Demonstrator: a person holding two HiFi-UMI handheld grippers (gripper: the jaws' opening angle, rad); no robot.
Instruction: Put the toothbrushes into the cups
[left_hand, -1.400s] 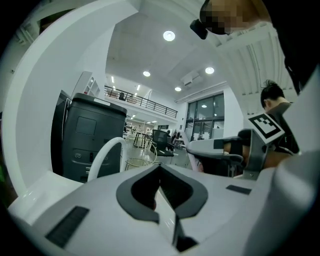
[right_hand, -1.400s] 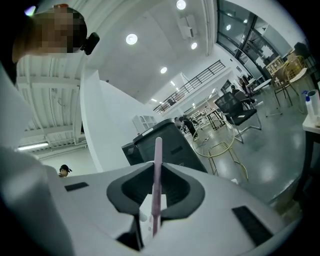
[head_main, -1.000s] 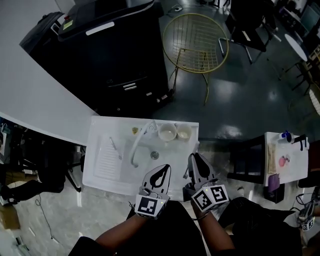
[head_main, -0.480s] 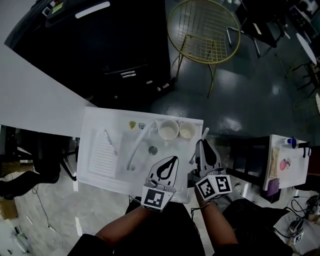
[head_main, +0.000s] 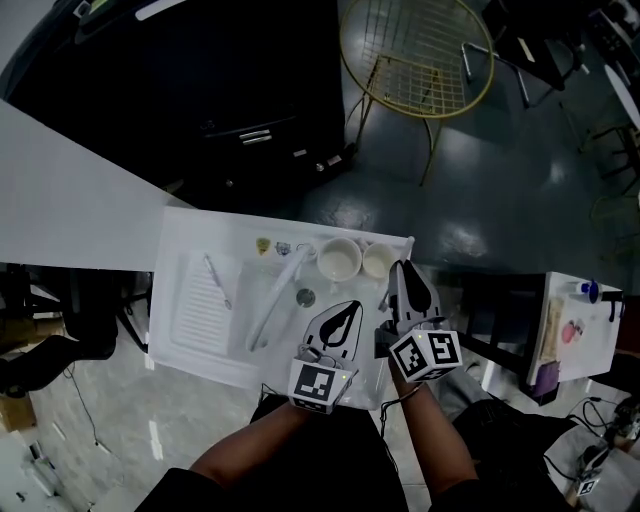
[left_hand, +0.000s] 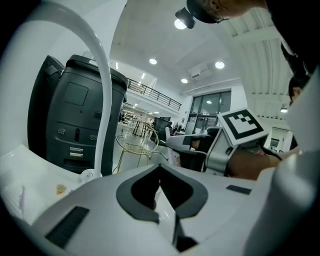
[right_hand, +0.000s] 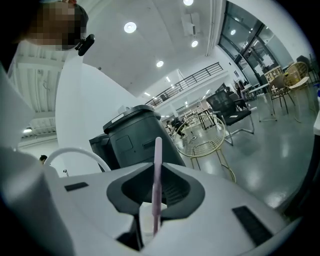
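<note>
The right gripper (right_hand: 155, 176) clamps the pink toothbrush (right_hand: 158, 147), seemingly light, stiff and slippery, by its slim handle, cups (head_main: 339, 260) at 10 o'clock; the left gripper (left_hand: 160, 170) is closed, empty.

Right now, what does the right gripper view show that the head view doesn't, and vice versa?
Only the right gripper view: a pink toothbrush clamped upright in the right gripper, plus ceiling lights.

Only the head view: two cups at the far edge of the sink, a second toothbrush lying on the drainboard, and the left gripper.

Both: the white faucet, the gold wire chair and the black machine.
</note>
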